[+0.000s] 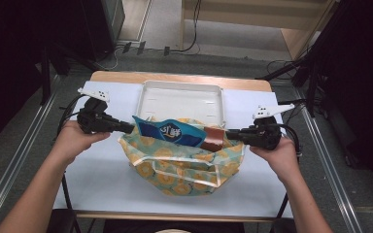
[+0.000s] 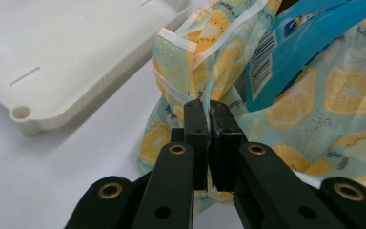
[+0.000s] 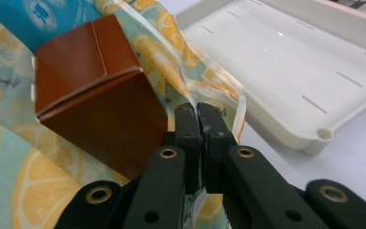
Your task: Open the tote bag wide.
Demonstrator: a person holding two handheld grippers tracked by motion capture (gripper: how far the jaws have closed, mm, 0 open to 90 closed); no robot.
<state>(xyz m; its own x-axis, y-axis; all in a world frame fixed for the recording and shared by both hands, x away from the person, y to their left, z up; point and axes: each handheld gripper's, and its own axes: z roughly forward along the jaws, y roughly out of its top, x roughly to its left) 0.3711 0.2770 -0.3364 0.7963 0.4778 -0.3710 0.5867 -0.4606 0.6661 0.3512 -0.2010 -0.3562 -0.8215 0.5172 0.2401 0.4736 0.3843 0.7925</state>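
A lemon-print cloth bag [image 1: 182, 165] lies on the white table, its mouth facing the far side. A blue snack packet [image 1: 170, 131] and a brown carton [image 1: 213, 138] stick out of that mouth. My left gripper [image 1: 128, 128] is shut on the bag's left rim, and the cloth [image 2: 190, 71] bunches just above the closed jaws [image 2: 208, 107]. At the opposite rim my right gripper [image 1: 230, 134] is shut on the cloth edge [image 3: 219, 90], with the brown carton [image 3: 95, 95] just left of its jaws [image 3: 198, 110]. The blue packet [image 2: 295, 52] shows its barcode.
A white plastic tray [image 1: 182, 102] stands empty right behind the bag, its corner close to both grippers [image 2: 21, 114] [image 3: 321, 136]. Bare white table [image 1: 92, 179] spreads in front and to both sides. Dark stands and cables flank the table.
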